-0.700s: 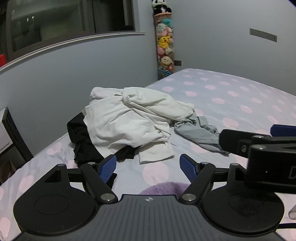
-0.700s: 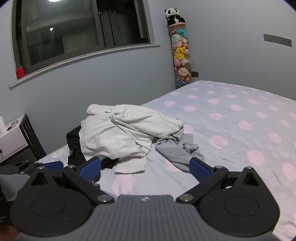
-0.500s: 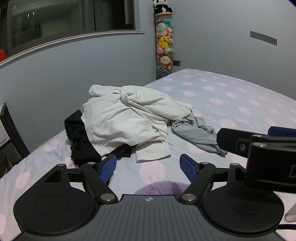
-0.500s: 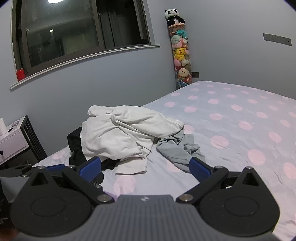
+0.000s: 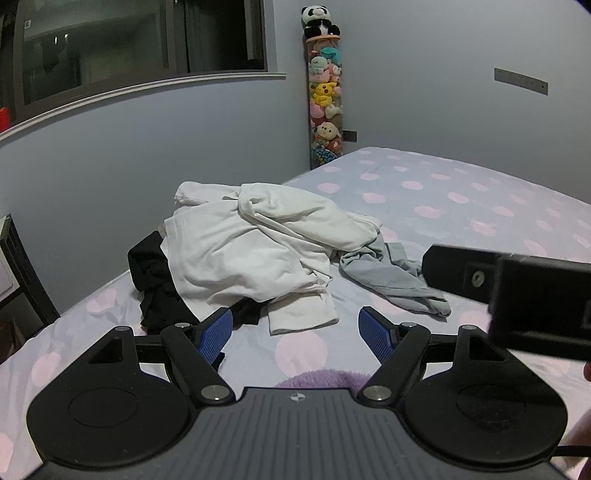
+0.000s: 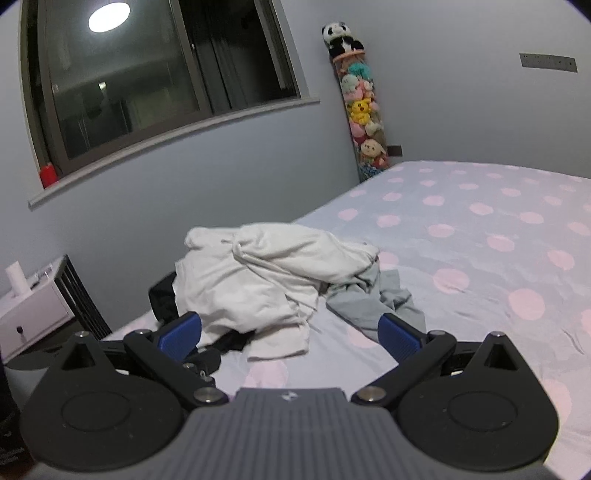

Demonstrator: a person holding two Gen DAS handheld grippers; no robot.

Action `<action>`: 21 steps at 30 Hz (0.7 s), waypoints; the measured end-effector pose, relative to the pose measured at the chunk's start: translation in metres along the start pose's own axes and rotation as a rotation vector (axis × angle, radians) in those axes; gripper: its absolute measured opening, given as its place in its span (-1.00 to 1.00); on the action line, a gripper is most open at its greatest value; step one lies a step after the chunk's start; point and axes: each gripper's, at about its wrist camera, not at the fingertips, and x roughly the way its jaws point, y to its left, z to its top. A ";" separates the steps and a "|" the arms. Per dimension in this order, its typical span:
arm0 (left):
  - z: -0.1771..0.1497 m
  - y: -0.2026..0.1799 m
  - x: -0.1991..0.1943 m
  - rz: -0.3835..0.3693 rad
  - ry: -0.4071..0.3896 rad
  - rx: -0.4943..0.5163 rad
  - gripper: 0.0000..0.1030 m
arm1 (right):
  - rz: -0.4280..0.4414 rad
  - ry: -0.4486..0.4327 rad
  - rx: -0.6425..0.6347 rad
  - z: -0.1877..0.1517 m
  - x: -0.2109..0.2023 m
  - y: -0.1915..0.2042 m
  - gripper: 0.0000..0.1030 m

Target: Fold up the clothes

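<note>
black garment (image 5: 155, 280) mostly hidden under white clothes (image 5: 258, 243), nightstand (image 6: 29, 314) cut by frame edge

Pale blue-grey walls (image 6: 221, 177) close the room, with a dark sliding window (image 6: 155, 85) reflecting a round ceiling light (image 6: 109, 14). A bed in a lilac sheet with pink dots (image 6: 480, 236) fills the floor. A tall clear tube of plush toys (image 6: 364, 122) stands in the corner, and a white bedside cabinet (image 6: 33, 314) sits at the bed's left edge.

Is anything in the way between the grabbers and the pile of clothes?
No. Only bare dotted bedsheet lies between the open left gripper, the open right gripper and the crumpled white garment.
</note>
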 end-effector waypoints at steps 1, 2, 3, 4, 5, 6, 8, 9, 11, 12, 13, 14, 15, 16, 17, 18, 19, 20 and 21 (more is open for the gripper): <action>0.000 0.000 0.000 -0.001 0.000 -0.001 0.45 | 0.001 0.005 0.001 0.000 0.000 0.000 0.99; 0.000 0.001 0.000 -0.002 -0.001 -0.003 0.45 | 0.003 0.009 0.002 0.001 0.000 0.000 0.99; 0.001 0.001 0.000 -0.003 -0.001 -0.004 0.45 | 0.004 0.010 0.001 0.000 0.001 0.001 0.99; 0.001 0.002 0.000 -0.004 -0.001 -0.005 0.45 | 0.003 0.012 -0.003 0.000 0.001 0.001 0.99; 0.001 0.002 0.000 -0.007 0.000 -0.004 0.45 | 0.004 0.012 -0.009 0.000 0.001 0.001 0.99; 0.001 0.002 0.000 -0.009 0.002 -0.005 0.45 | 0.004 0.009 -0.014 0.000 0.000 0.002 0.99; 0.000 0.002 0.001 -0.010 0.006 -0.003 0.45 | 0.004 0.006 -0.027 0.000 0.000 0.002 0.99; 0.000 0.002 0.001 -0.011 0.007 -0.001 0.45 | 0.003 0.004 -0.030 -0.001 0.000 0.002 0.99; 0.000 0.000 0.001 -0.008 0.009 -0.001 0.45 | 0.001 0.000 -0.034 -0.001 -0.001 0.002 0.99; 0.000 0.000 0.001 -0.007 0.009 -0.001 0.45 | 0.000 0.000 -0.037 -0.001 -0.001 0.003 0.99; 0.000 -0.001 0.000 -0.008 0.009 -0.002 0.45 | -0.001 0.004 -0.038 -0.002 0.000 0.003 0.99; 0.000 -0.001 0.000 -0.007 0.008 -0.002 0.45 | -0.003 0.009 -0.040 -0.002 0.001 0.003 0.99; 0.000 -0.002 0.000 -0.006 0.006 -0.003 0.45 | -0.003 0.013 -0.042 -0.002 0.002 0.004 0.99; 0.000 -0.002 -0.001 -0.005 0.005 -0.004 0.45 | -0.003 0.016 -0.042 -0.003 0.002 0.004 0.99; 0.000 -0.003 -0.001 -0.007 0.006 -0.004 0.45 | -0.005 0.016 -0.044 -0.003 0.002 0.004 0.99; 0.000 -0.003 -0.001 -0.009 0.007 -0.004 0.45 | -0.014 0.017 -0.048 -0.004 0.002 0.004 0.99; -0.001 -0.003 -0.001 -0.009 0.009 -0.005 0.45 | -0.021 0.019 -0.052 -0.004 0.002 0.004 0.99; -0.001 -0.003 -0.001 -0.009 0.009 -0.005 0.45 | -0.026 0.026 -0.053 -0.004 0.002 0.004 0.99; -0.001 -0.003 -0.001 -0.010 0.009 -0.004 0.45 | -0.029 0.032 -0.053 -0.004 0.003 0.004 0.99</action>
